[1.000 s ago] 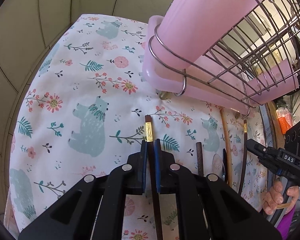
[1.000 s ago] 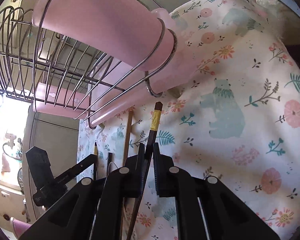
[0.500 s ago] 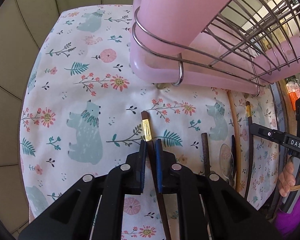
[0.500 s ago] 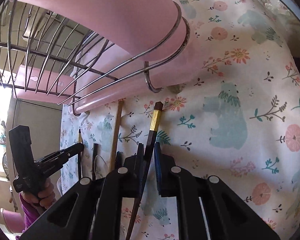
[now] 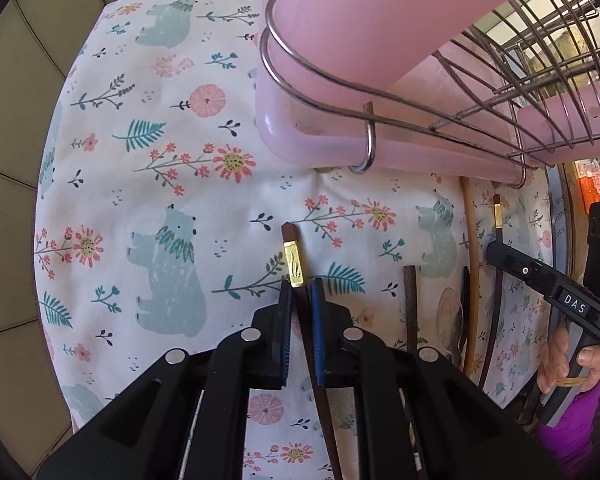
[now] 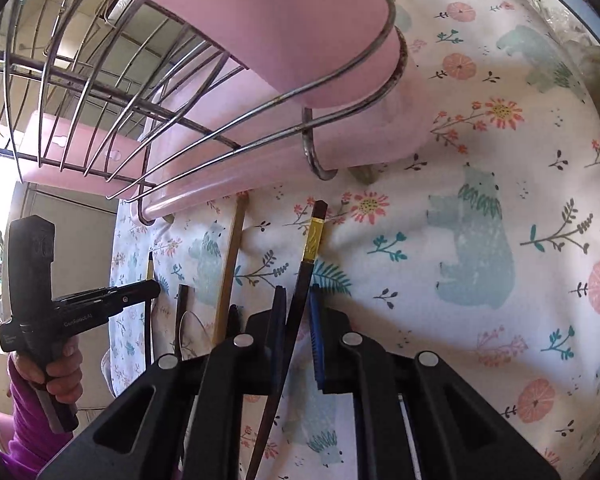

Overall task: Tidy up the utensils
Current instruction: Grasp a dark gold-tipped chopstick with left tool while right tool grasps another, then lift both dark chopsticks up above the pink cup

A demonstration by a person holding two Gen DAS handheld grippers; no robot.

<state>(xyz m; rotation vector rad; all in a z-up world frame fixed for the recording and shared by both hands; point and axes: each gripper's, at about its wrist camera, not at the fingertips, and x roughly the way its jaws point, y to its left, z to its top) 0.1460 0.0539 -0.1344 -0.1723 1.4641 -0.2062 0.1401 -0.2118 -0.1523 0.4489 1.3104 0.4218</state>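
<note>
Two slips are worrying us. Each chopstick is sitting off-centre between narrow pads, so it could swivel or drop onto the cloth (image 5: 160,160). A raised tip could also catch the wire rack (image 5: 370,136) or the pink tray (image 5: 284,132) just ahead.

Our left gripper (image 5: 300,292) is pinching a dark gold-banded chopstick (image 5: 294,264), its jaws nearly together. Our right gripper (image 6: 296,296) is pinching the matching second chopstick (image 6: 313,236) the same way. Both sticks are pointing at the tray, low over the cloth. More utensils are lying in a row between them.

We are aiming both grippers steeply downward, side by side, with the right hand (image 5: 560,364) wrapping its handle.
</note>
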